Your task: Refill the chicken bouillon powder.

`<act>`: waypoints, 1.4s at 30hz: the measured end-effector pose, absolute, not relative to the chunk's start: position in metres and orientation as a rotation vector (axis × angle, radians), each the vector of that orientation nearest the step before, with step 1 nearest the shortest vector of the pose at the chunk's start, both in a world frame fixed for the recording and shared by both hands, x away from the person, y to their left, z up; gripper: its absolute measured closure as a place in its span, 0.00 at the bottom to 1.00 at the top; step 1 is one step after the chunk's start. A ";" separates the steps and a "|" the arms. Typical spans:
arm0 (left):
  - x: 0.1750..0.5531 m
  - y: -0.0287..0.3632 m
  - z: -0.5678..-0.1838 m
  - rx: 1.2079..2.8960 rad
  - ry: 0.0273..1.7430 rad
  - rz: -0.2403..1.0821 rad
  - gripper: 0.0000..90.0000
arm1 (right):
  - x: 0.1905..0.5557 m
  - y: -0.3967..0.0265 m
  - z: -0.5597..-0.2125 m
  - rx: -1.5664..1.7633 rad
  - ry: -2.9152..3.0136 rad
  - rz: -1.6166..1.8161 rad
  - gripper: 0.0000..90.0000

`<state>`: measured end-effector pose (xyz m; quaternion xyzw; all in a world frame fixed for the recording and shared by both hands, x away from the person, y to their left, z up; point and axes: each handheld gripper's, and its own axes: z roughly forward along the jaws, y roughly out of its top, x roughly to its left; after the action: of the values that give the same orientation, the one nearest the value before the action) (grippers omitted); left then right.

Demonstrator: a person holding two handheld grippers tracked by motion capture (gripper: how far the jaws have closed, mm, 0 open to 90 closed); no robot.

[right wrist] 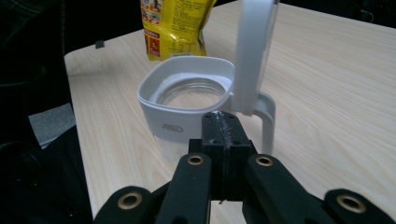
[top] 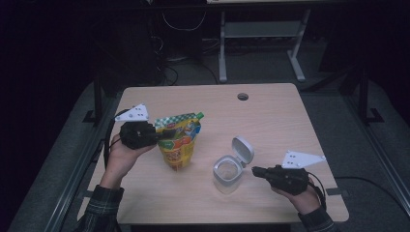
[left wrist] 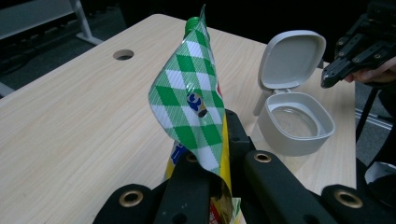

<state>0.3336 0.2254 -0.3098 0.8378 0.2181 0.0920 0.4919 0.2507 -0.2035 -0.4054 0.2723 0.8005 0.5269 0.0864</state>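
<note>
Green-checked pouch (top: 179,140): stands upright, left of the table's middle, its green cap (top: 199,115) at the top far corner, long axis vertical.
Left gripper (top: 155,136): jaws pressed together on the pouch's upper left edge; in the left gripper view the checked film (left wrist: 191,102) rises from between them.
Grey container (top: 226,173): sits right of the pouch and nearer the person, apart from it, hinged lid (top: 243,150) standing open on its far side, mouth facing up.
Right gripper (top: 255,170): jaws fully closed with nothing between them, tips just beside the container's right wall.
Deciding relation: the container's mouth lies right of and below the pouch's cap.
Judged next move: the pouch must travel right and tip its cap toward that opening.
Nearer hand to container: right.
</note>
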 end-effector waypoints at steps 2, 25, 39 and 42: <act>0.333 0.225 -0.309 2.033 0.526 0.222 1.00 | 0.251 -0.200 -0.405 0.807 2.383 1.583 1.00; 0.324 0.218 -0.298 2.053 0.425 0.152 1.00 | 0.257 -0.135 -0.385 0.777 2.346 1.559 1.00; 0.321 0.214 -0.276 2.083 0.340 0.091 1.00 | 0.270 -0.106 -0.379 0.827 2.319 1.502 1.00; 0.319 0.213 -0.272 2.077 0.327 0.082 1.00 | 0.272 -0.098 -0.376 0.829 2.296 1.491 1.00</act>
<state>0.3189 0.2129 -0.2720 0.8573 0.1349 0.0340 0.4956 0.2720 -0.0983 -0.3758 0.2871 0.7946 0.5162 0.1402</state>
